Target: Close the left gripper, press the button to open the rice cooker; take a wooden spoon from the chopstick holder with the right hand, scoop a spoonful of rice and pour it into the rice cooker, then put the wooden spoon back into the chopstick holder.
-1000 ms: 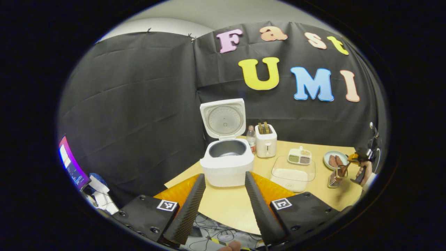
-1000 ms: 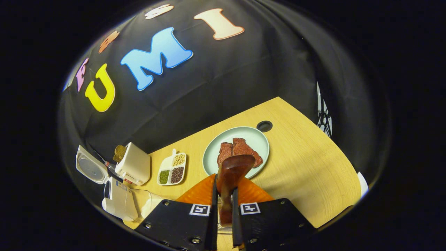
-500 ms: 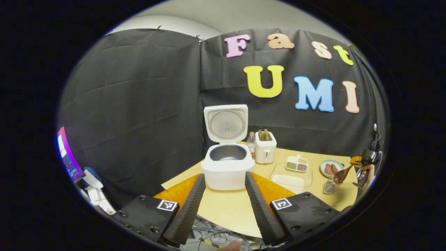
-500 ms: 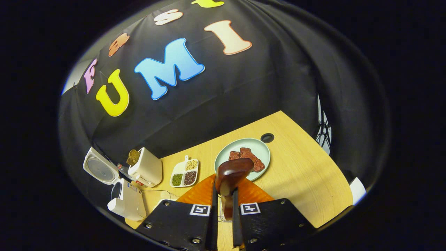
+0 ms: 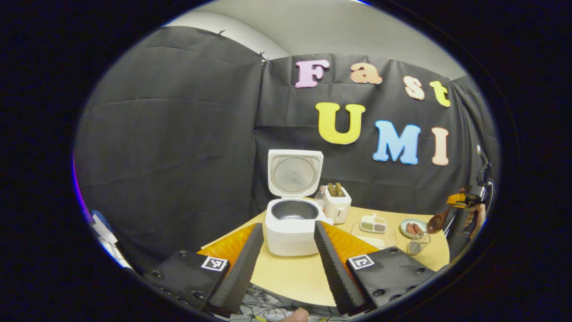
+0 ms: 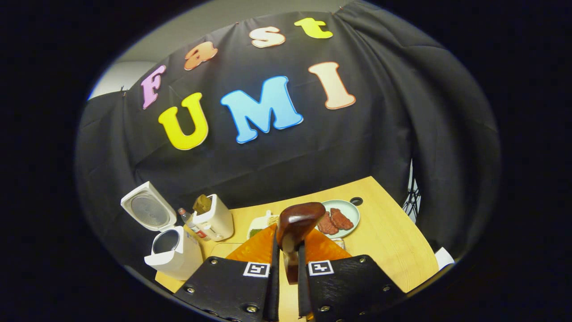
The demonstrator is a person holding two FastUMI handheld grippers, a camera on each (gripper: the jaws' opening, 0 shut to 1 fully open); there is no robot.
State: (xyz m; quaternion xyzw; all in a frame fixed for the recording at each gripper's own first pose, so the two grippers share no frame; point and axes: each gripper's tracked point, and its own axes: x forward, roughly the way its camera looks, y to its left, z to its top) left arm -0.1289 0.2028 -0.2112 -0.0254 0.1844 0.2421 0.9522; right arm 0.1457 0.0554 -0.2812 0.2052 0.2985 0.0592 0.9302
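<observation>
In the left gripper view we see the rice cooker (image 5: 292, 226) standing on the desk (image 5: 295, 273) with its lid swung up and back; the dark inner pot is exposed, and we cannot tell whether anything lies in it. The left gripper (image 5: 286, 259) hovers in front of the cooker with its jaws spread wide and nothing between them.

Just behind the cooker stand a small bottle (image 5: 320, 197) and a white toaster (image 5: 337, 206) with two slices poking out of its slots. To the right of these we see a divided dish (image 5: 373, 224) holding green and dark grains in separate compartments, a clear shallow container (image 5: 374, 232) with white rice in it, and a pale plate (image 5: 413, 228) carrying pieces of red meat. A wire chopstick holder (image 5: 418, 244) sits near the desk's right edge; what it contains is too small to make out.

In the right gripper view the right gripper (image 6: 286, 264) has its jaws pressed together on the handle of the wooden spoon (image 6: 297, 223), whose bowl points forward and up. In the left gripper view the spoon hangs in the air above the chopstick holder, clear of it.
</observation>
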